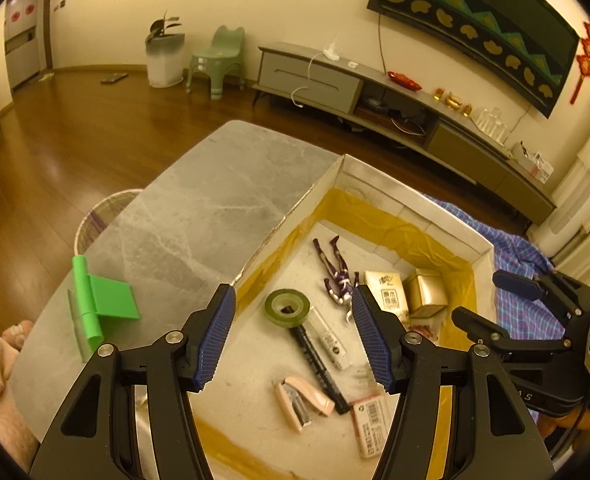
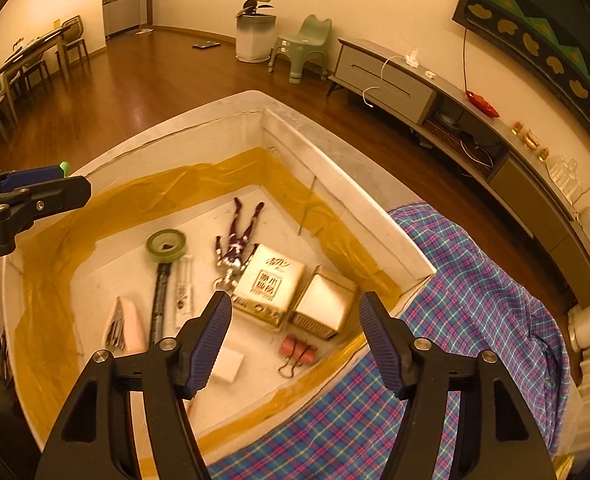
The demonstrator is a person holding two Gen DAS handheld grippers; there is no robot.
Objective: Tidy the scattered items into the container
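Observation:
A white box (image 1: 379,178) with yellow tape inside holds a tape roll (image 1: 287,306), a black marker (image 1: 319,368), a pink stapler (image 1: 303,400), a purple figure (image 1: 337,270), a tissue pack (image 1: 387,294) and a gold tin (image 1: 427,290). My left gripper (image 1: 293,336) is open and empty above the box. A green plastic piece (image 1: 103,300) lies on the grey table (image 1: 215,200) left of the box. My right gripper (image 2: 295,344) is open and empty over the box (image 2: 347,168), above the gold tin (image 2: 323,300) and a red clip (image 2: 297,350).
A checked cloth (image 2: 475,300) lies right of the box. A wastebasket (image 1: 103,216) stands beyond the table's left edge. A TV cabinet (image 1: 375,96) runs along the far wall. A green stool (image 1: 217,60) and a plant pot (image 1: 165,56) stand on the wood floor.

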